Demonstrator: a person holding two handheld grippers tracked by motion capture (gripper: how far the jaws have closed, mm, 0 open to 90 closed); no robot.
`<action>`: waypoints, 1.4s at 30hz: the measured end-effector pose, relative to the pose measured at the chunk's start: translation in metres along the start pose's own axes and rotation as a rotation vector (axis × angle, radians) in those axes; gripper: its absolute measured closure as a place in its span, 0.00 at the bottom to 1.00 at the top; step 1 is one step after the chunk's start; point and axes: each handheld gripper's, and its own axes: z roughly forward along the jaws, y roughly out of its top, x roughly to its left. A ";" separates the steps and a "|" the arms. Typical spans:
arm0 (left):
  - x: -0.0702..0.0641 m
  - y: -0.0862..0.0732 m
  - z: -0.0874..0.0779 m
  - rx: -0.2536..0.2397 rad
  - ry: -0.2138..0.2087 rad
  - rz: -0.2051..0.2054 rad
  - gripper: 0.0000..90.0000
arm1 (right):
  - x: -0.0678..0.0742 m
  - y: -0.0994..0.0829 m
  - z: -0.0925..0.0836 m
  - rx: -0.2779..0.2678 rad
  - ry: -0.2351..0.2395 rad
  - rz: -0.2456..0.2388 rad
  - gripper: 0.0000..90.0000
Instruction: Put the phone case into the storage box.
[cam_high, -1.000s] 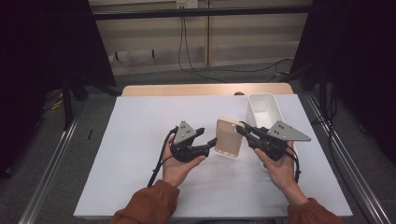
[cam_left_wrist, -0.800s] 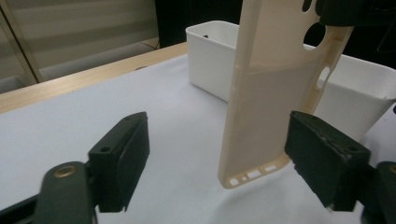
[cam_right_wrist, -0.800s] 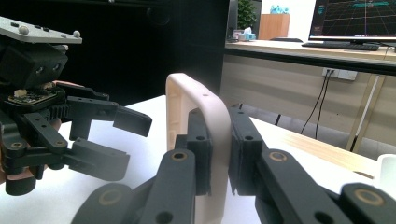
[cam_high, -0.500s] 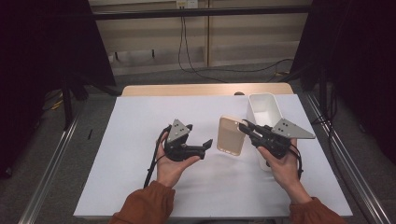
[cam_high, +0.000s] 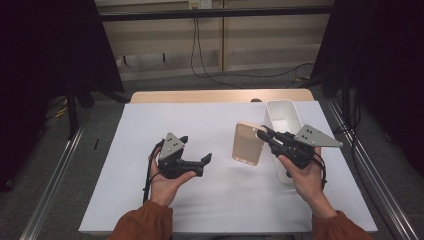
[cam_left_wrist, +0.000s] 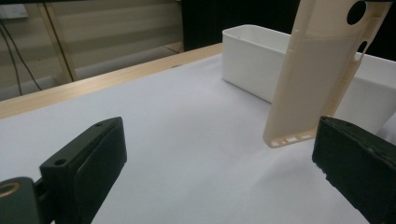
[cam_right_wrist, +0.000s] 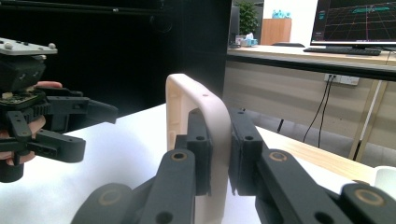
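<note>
Clamping one edge of the beige phone case (cam_high: 247, 143), the right gripper (cam_high: 266, 136) holds it up off the worktop (cam_high: 220, 125), to the right of the middle and just left of the white bin (cam_high: 283, 111). In the right gripper view the two black jaws press on the rim of the phone case (cam_right_wrist: 205, 121) from both sides, with the case standing on edge between them. In the high view the case hangs tilted, its lower end pointing toward the near side and clear of the white sheet that covers the worktop. The left gripper (cam_high: 196, 149) sits well apart from the case, left of the middle, cradled in the person's left hand (cam_high: 165, 180); its jaws have just been opening and now stand wide, with nothing between them. In the left gripper view those spread jaws frame bare white surface, and the phone case (cam_left_wrist: 317, 79) hangs beyond them on the right, its camera cut-outs at the top and port slots along the bottom edge, with the white bin (cam_left_wrist: 261, 60) behind it. The right hand (cam_high: 307, 180) grips its tool just near of the bin. A strip of bare wood shows along the far edge of the worktop.
</note>
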 end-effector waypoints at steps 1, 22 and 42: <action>0.001 0.000 -0.002 -0.001 -0.002 -0.006 0.03 | 0.000 0.000 0.000 0.001 0.000 0.001 0.90; 0.032 -0.027 -0.050 -0.047 0.101 -0.038 0.03 | -0.006 0.011 -0.008 -0.009 -0.001 0.002 0.90; 0.055 -0.063 -0.090 -0.097 0.174 -0.075 0.03 | -0.017 0.018 -0.013 -0.014 -0.027 0.001 0.90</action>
